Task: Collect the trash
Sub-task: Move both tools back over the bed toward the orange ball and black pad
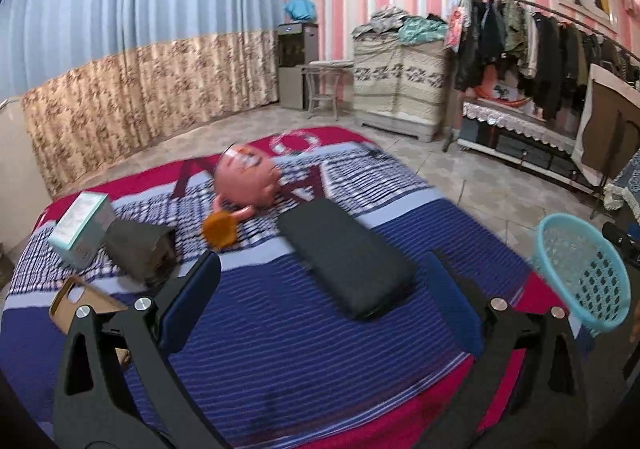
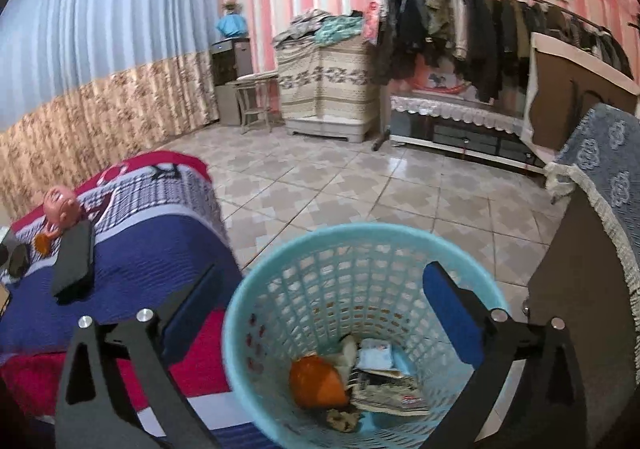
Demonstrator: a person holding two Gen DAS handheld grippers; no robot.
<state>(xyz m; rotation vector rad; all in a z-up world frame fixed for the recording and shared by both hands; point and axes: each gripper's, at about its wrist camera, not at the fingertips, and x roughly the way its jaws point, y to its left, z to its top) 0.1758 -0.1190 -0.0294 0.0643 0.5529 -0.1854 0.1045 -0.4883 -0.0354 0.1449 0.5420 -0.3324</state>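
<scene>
A light blue plastic basket point(image 2: 360, 289) stands on the floor beside the bed and holds an orange peel point(image 2: 316, 381), a crumpled printed wrapper point(image 2: 388, 389) and a small blue packet point(image 2: 374, 357). It also shows in the left wrist view point(image 1: 580, 273). My right gripper point(image 2: 324, 301) is open and empty above the basket. My left gripper point(image 1: 324, 281) is open and empty above the bed point(image 1: 260, 329). On the bed lie an orange piece point(image 1: 219, 229), a white-green box point(image 1: 80, 225), a dark box point(image 1: 140, 249) and a brown cardboard piece point(image 1: 76, 305).
A pink toy head point(image 1: 244, 177) and a long dark grey case point(image 1: 344, 257) lie on the bed. Tiled floor point(image 2: 360, 185) spreads behind. A clothes rack point(image 2: 480, 29), a covered cabinet point(image 2: 328, 81) and a cloth-covered piece of furniture point(image 2: 600, 177) stand around.
</scene>
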